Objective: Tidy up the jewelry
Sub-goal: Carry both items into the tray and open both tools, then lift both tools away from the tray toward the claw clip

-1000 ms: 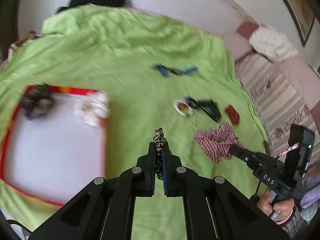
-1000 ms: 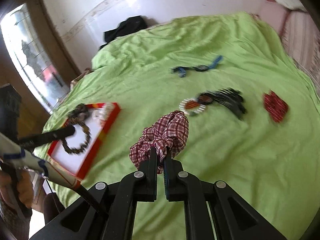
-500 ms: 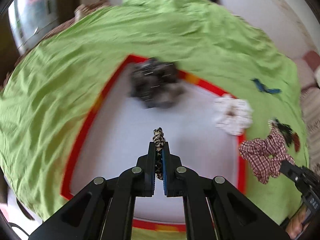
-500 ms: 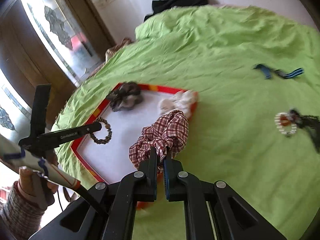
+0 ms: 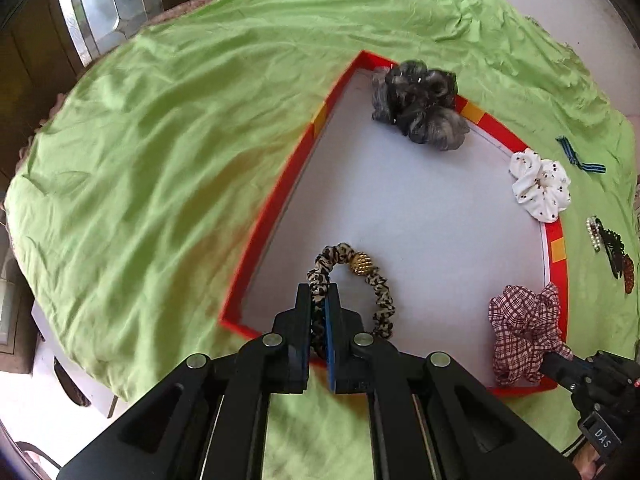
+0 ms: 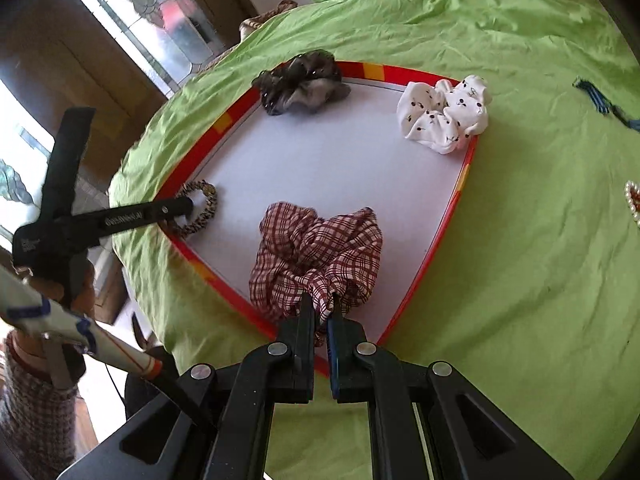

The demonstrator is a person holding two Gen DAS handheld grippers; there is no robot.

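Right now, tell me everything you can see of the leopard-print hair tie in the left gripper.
The leopard-print hair tie is a thin loop of ruched fabric, tan with dark spots, carrying one gold beaded ball at its top. The left gripper is shut on one side of the loop; the rest arcs out to the right over the white floor of the red-rimmed tray, near its front corner. Whether it rests on the tray or hangs just above cannot be told.

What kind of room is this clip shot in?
Most likely a bedroom: the work surface is a bed under a rumpled green bedsheet, beside a wooden door with patterned glass, with scrunchies in a red-rimmed tray.
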